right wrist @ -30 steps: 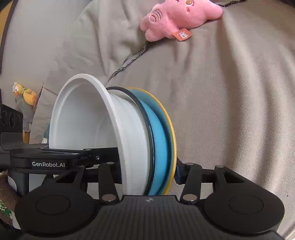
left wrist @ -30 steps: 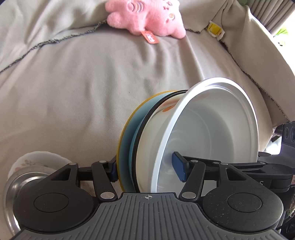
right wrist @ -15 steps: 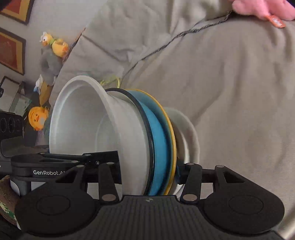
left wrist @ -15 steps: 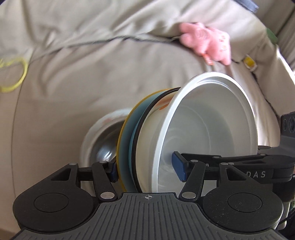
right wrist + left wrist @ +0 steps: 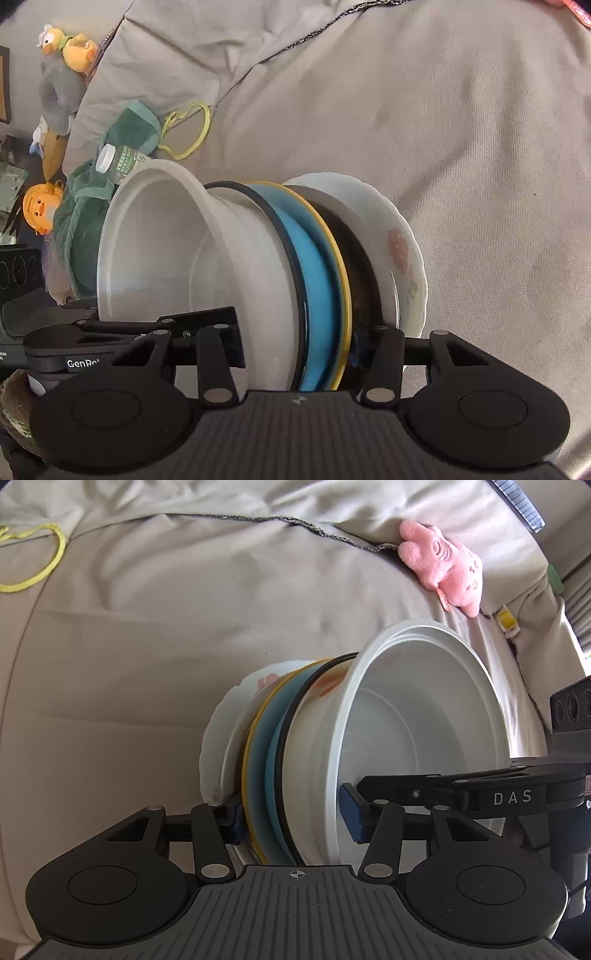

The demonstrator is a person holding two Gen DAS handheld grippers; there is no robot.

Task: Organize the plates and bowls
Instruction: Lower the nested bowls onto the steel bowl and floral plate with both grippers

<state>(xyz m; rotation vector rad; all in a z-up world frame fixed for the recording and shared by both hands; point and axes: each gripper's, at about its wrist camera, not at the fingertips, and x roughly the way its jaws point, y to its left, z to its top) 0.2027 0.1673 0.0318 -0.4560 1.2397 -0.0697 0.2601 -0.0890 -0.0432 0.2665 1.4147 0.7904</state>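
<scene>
Both grippers hold one stack of dishes from opposite sides: a white bowl (image 5: pixel 417 738) nested on a black-rimmed dish, a blue plate (image 5: pixel 266 760) and a yellow-rimmed plate. My left gripper (image 5: pixel 291 816) is shut on the stack, one pad inside the bowl, one behind the plates. My right gripper (image 5: pixel 295 347) is shut on the same stack, where the white bowl (image 5: pixel 170 258) and blue plate (image 5: pixel 317 295) show. Directly beyond the stack lies a floral white plate (image 5: pixel 399 258) with a steel bowl in it; the floral plate also shows in the left wrist view (image 5: pixel 221 734). I cannot tell whether they touch.
Everything lies on a beige cloth-covered sofa (image 5: pixel 147 664). A pink plush toy (image 5: pixel 447 565) rests at the back. A yellow cord loop (image 5: pixel 188 129), a green cloth with a water bottle (image 5: pixel 118 158) and duck toys (image 5: pixel 70 44) lie at one end.
Both grippers have carried the stack across the sofa to the floral plate and steel bowl, which now sit right behind the stack. The pink toy has slid away to the side.
</scene>
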